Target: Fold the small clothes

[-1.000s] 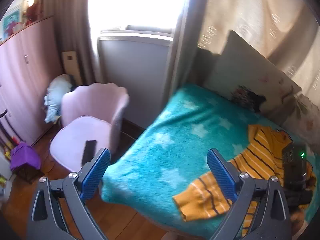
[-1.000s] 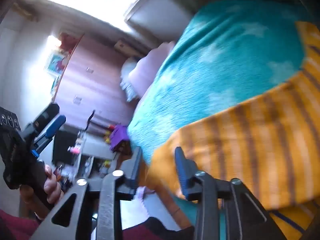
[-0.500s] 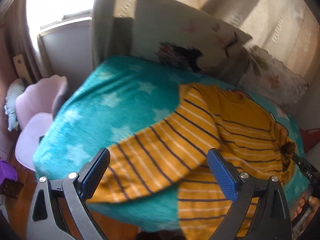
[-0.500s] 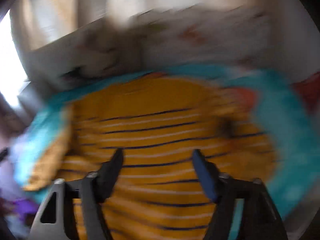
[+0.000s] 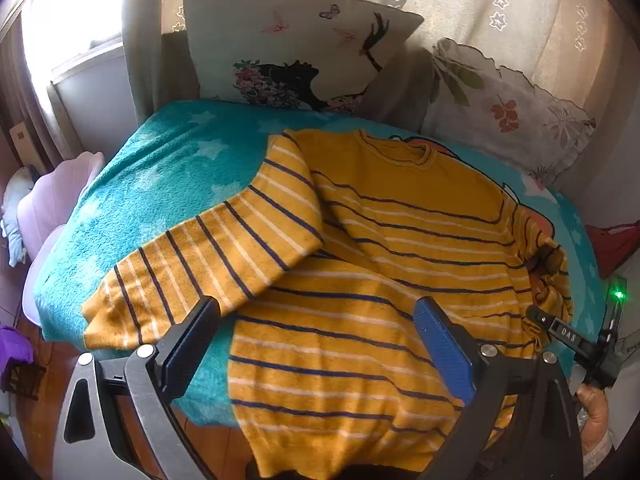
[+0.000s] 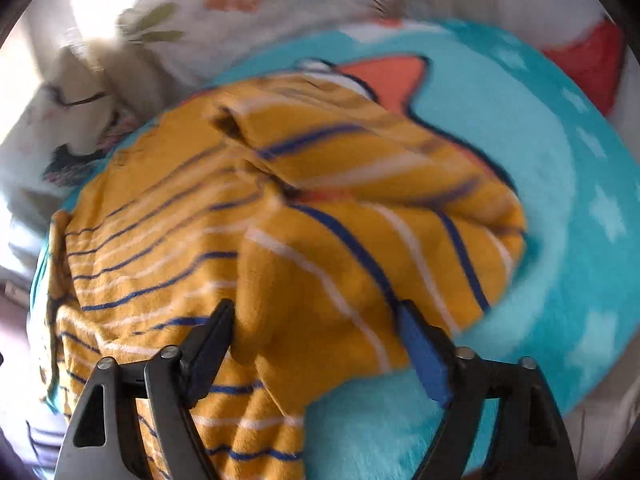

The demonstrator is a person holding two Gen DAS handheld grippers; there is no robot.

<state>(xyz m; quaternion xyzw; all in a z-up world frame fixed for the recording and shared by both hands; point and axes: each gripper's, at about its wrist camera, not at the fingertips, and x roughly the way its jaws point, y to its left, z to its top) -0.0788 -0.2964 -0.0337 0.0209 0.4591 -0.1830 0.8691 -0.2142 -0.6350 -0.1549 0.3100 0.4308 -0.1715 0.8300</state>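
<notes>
A yellow sweater (image 5: 400, 216) with navy and white stripes lies face up on a teal star blanket (image 5: 160, 176). One sleeve (image 5: 208, 252) stretches out toward the bed's left edge. My left gripper (image 5: 316, 308) hovers open over the sweater's lower body, with nothing between its pads. In the right wrist view the other sleeve (image 6: 360, 220) lies bunched and folded over the sweater (image 6: 160, 220). My right gripper (image 6: 316, 310) hangs just above that sleeve's cuff end. Its jaws are closing, fabric shows between the fingers, and the pads do not press on it.
Two printed pillows (image 5: 288, 40) (image 5: 500, 92) lean against a curtain at the head of the bed. A pink chair (image 5: 52, 196) stands off the bed's left side on a wooden floor. A hand (image 5: 592, 404) holding the other gripper's body shows at the right edge.
Both views have swung from the chair and room side onto the sweater. The right gripper now sits over the bunched sleeve, with its jaws wider apart than a second ago.
</notes>
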